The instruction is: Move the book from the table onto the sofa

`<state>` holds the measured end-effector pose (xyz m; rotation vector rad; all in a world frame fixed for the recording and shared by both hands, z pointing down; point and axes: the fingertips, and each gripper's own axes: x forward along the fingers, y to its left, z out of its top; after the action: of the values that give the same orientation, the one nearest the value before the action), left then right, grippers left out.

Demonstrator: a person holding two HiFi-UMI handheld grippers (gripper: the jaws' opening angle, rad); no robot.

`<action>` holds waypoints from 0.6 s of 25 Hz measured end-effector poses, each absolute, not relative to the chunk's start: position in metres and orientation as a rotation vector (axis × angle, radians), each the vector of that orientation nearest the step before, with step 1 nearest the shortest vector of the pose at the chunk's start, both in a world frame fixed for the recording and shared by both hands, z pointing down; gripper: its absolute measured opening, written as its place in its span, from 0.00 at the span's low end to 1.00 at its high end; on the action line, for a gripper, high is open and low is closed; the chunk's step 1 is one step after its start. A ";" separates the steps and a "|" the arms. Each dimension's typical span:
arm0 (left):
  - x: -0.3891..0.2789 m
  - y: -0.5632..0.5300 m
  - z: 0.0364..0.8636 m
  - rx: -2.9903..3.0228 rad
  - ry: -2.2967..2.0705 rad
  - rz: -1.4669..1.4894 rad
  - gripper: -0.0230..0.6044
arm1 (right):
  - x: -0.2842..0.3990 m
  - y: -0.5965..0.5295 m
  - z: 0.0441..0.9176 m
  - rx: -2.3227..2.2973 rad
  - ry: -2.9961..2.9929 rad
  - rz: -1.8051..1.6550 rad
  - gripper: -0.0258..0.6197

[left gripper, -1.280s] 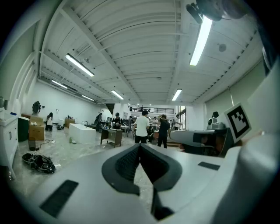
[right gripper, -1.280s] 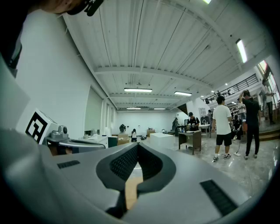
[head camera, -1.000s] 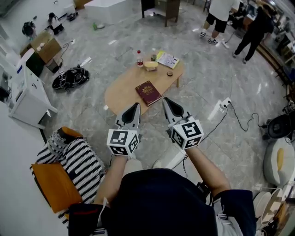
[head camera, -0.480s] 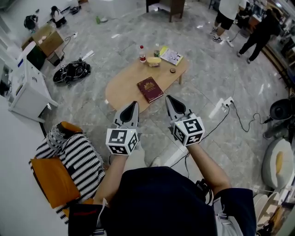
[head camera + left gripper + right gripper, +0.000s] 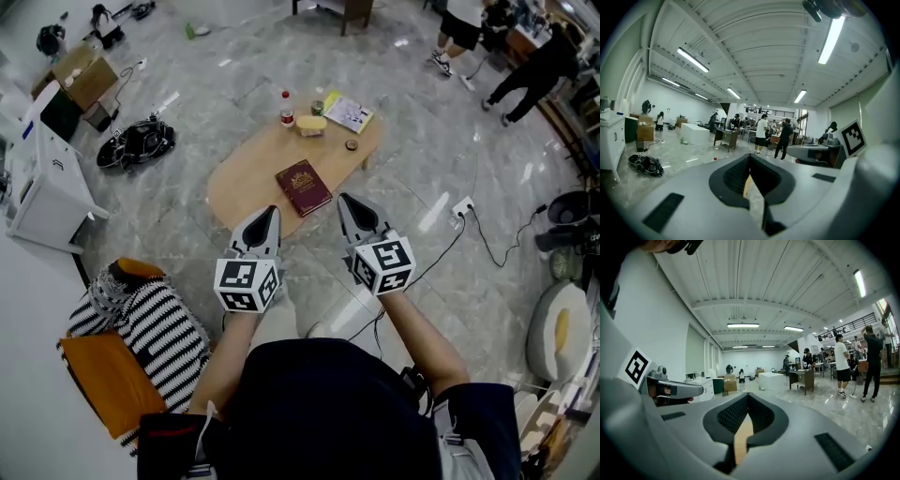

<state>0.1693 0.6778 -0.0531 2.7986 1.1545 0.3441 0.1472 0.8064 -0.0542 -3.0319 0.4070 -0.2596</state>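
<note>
Left gripper (image 5: 267, 216) and right gripper (image 5: 348, 201): jaws closed on both, nothing in them. Dark red book (image 5: 303, 187) lies flat on the wooden table (image 5: 246, 178), ahead of the tips and between them, clear of both.

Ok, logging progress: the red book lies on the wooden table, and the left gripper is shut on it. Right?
No. The red book lies on the wooden table, but the left gripper is shut on nothing, clear of the book; the head view shows it.
</note>
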 end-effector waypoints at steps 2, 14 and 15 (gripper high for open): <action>0.186 0.680 -0.051 2.791 1.164 0.352 0.06 | 0.163 0.807 -0.051 -3.034 0.402 -0.286 0.05; 0.292 0.679 -0.044 2.758 1.295 0.405 0.06 | 0.259 0.805 -0.025 -3.038 0.310 -0.453 0.05; 0.298 0.678 -0.041 2.742 1.309 0.416 0.06 | 0.264 0.805 -0.022 -3.036 0.300 -0.467 0.05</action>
<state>0.2976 0.6784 -0.0410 2.7422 1.3094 0.4159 0.2639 0.8051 -0.0222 -3.0362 0.3005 -0.4674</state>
